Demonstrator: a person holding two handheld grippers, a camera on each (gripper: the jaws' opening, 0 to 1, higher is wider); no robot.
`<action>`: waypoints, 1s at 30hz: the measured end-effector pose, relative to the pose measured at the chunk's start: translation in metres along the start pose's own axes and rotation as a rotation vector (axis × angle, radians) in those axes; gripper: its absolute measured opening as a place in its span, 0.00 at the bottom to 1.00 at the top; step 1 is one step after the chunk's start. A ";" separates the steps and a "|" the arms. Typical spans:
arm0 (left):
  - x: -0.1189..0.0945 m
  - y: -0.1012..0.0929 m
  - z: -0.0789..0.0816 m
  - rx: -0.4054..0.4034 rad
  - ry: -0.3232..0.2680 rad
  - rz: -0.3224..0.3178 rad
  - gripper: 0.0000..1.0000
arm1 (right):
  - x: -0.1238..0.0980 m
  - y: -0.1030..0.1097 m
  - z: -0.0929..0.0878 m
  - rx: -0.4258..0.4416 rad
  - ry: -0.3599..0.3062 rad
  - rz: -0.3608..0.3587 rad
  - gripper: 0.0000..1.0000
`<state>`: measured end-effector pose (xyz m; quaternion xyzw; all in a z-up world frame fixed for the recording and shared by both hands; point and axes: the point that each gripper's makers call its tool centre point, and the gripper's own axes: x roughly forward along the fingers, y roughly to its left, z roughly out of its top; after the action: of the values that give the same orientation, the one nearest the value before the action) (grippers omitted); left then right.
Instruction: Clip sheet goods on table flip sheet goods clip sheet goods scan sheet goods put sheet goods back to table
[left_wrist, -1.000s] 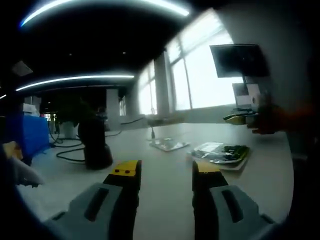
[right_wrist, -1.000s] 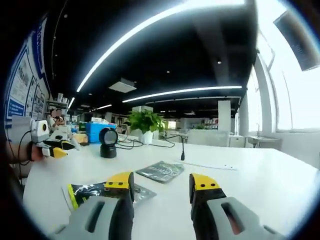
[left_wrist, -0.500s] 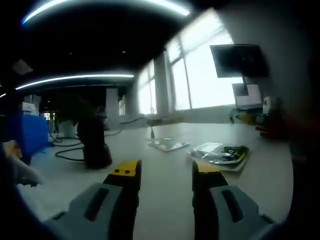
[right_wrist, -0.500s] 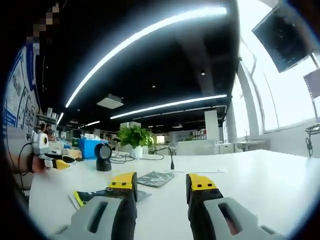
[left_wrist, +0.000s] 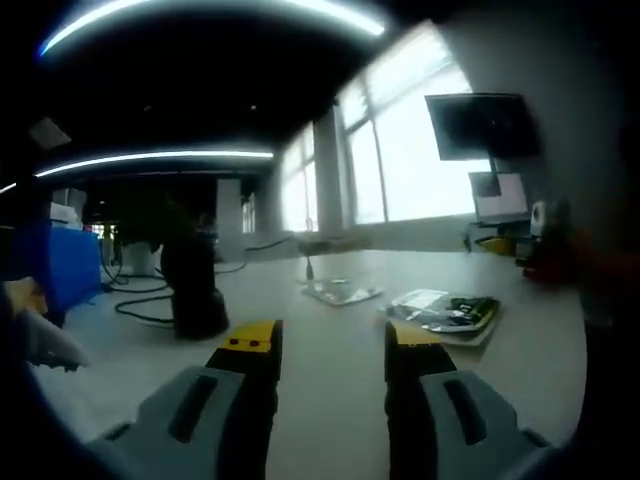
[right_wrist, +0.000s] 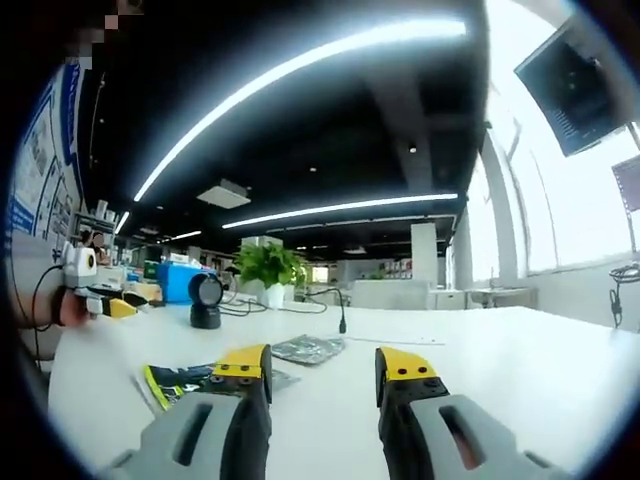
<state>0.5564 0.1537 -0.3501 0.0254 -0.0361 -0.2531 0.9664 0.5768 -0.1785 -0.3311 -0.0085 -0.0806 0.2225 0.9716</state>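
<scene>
Two flat sheet packets lie on the white table (left_wrist: 330, 370). The nearer one, a green and black packet (left_wrist: 445, 311) (right_wrist: 180, 380), lies to the right of my left gripper (left_wrist: 330, 345) and just left of my right gripper (right_wrist: 325, 368). The smaller grey packet (left_wrist: 342, 292) (right_wrist: 308, 349) lies farther off. Both grippers hover low over the table, open, with nothing between their yellow-tipped jaws. In the right gripper view the left gripper (right_wrist: 100, 300) shows at the far left in a hand. The right gripper (left_wrist: 540, 245) shows blurred at the far right of the left gripper view.
A black barcode scanner on a stand (left_wrist: 192, 295) (right_wrist: 206, 302) sits at the back of the table with cables (right_wrist: 320, 300) trailing behind it. A potted plant (right_wrist: 268, 272) and a blue box (right_wrist: 172, 282) stand beyond. A monitor (left_wrist: 485, 125) hangs by the windows.
Both views have shifted only slightly with the hands. The right gripper view tilted up, then levelled a little. The packets and scanner lie where they were.
</scene>
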 end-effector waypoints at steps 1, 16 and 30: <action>-0.001 0.000 0.001 0.000 -0.005 0.001 0.33 | 0.000 0.000 0.000 0.003 0.002 0.001 0.37; 0.000 -0.003 0.003 0.014 -0.013 -0.007 0.33 | 0.000 -0.005 -0.004 0.002 0.019 -0.006 0.32; -0.002 -0.007 0.003 0.019 -0.013 -0.022 0.33 | -0.002 0.000 0.000 -0.005 0.012 -0.007 0.31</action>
<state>0.5513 0.1486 -0.3475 0.0333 -0.0444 -0.2635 0.9631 0.5750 -0.1791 -0.3312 -0.0122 -0.0751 0.2190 0.9727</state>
